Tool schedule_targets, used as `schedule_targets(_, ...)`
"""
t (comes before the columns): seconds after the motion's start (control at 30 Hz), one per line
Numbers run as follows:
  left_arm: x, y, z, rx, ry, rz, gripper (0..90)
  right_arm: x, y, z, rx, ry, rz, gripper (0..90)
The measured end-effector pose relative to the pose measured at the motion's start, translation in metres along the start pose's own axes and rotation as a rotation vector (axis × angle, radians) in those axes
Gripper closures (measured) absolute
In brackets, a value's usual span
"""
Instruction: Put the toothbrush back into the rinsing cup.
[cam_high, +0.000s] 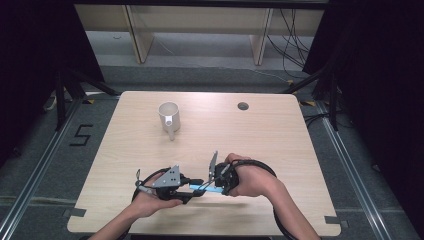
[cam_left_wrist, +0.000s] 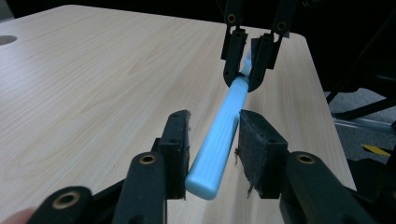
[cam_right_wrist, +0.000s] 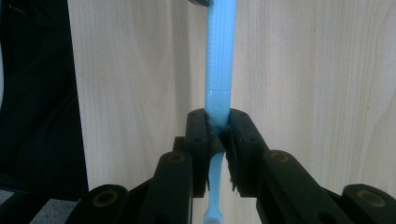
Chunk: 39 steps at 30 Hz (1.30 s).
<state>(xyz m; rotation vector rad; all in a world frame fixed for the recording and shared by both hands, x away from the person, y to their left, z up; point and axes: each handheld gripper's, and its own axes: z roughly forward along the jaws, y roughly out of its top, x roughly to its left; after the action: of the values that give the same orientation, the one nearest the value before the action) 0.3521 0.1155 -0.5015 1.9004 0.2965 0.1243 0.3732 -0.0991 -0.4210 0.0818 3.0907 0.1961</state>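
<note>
1. Toothbrush (cam_left_wrist: 219, 140) in light blue plastic is the thing in hand; it hangs above the near part of the surface (cam_high: 250, 130), bridging our two grippers.
2. We hold its thin neck with the right gripper (cam_right_wrist: 218, 135), whose jaws are pressed tight on it, the bristle head poking out behind them at the bottom of the right gripper view.
3. Our left gripper (cam_left_wrist: 212, 140) sits around the butt end of the ribbed handle. Its jaws are narrowed but spread enough that a gap shows on each side, so they are not yet pinching.
4. We judge the brush light and stiff, with a little spring at the neck; nothing here looks fragile.
5. The smooth plastic could slip or twist in a grip. The ribbed handle is the better place to take hold, squarely across its flat sides, well clear of the rounded tip.
6. A white mug (cam_high: 169, 116) stands upright farther back on the surface, well apart from both hands, handle towards us.
</note>
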Motion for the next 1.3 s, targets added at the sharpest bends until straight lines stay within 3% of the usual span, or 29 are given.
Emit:
schedule_targets(0.1,0.0006,-0.0006,-0.0017,0.006,-0.013,0.000,65.3,0.0017,0.0012,-0.0021,0.009,0.003,0.009,79.7)
schedule_targets(0.23,0.0004,-0.0015,-0.0029,-0.001,-0.035,-0.005,65.2,-0.0005,0.0015,-0.0015,-0.009,0.001,-0.047,79.7)
schedule_targets(0.4,0.0013,-0.0040,-0.0032,-0.014,-0.057,-0.015,63.7,0.0004,0.0015,-0.0032,-0.010,0.003,-0.030,79.7)
schedule_targets(0.43,0.0009,-0.0039,-0.0034,-0.013,-0.058,-0.016,64.4,-0.0007,0.0022,-0.0024,-0.012,0.008,-0.052,79.7)
schedule_targets(0.47,0.0004,-0.0036,-0.0040,-0.005,-0.050,-0.013,65.3,0.0019,0.0024,-0.0029,0.001,0.006,-0.018,79.7)
schedule_targets(0.5,0.0005,-0.0039,-0.0033,-0.008,-0.054,-0.012,66.2,0.0000,0.0025,-0.0007,-0.015,0.007,-0.050,79.7)
schedule_targets(0.63,0.0006,-0.0042,-0.0041,-0.009,-0.075,-0.021,70.8,0.0018,0.0024,-0.0016,0.001,0.011,-0.030,79.4)
schedule_targets(0.7,0.0007,-0.0036,-0.0046,-0.015,-0.088,-0.008,72.3,0.0024,0.0022,-0.0010,-0.006,0.011,-0.032,79.3)
schedule_targets(0.73,-0.0002,-0.0030,-0.0048,-0.016,-0.089,-0.005,72.9,0.0011,0.0024,-0.0011,-0.003,0.010,-0.059,79.2)
schedule_targets(0.8,-0.0012,-0.0017,-0.0054,-0.016,-0.090,-0.002,73.8,0.0015,0.0026,-0.0018,0.002,0.008,-0.059,79.1)
schedule_targets(0.83,-0.0009,-0.0016,-0.0048,-0.025,-0.101,-0.001,74.1,0.0032,0.0022,-0.0026,0.008,0.008,-0.028,79.0)
schedule_targets(0.9,-0.0006,-0.0006,-0.0068,-0.006,-0.103,0.017,75.6,0.0026,0.0019,-0.0028,0.005,0.012,-0.034,78.7)
schedule_targets(0.97,-0.0009,-0.0005,-0.0061,-0.020,-0.122,0.020,77.0,0.0020,0.0016,-0.0034,0.010,0.007,-0.042,78.3)
schedule_targets(1.2,-0.0007,-0.0003,-0.0064,-0.016,-0.127,0.027,78.1,0.0016,0.0019,-0.0028,0.012,0.009,-0.046,78.1)
schedule_targets(1.23,-0.0022,-0.0001,-0.0061,-0.029,-0.121,0.011,78.1,0.0007,0.0022,-0.0023,0.009,0.014,-0.059,78.1)
schedule_targets(1.3,-0.0014,0.0008,-0.0079,-0.016,-0.110,0.022,78.2,-0.0024,0.0019,-0.0006,-0.019,-0.002,-0.094,77.9)
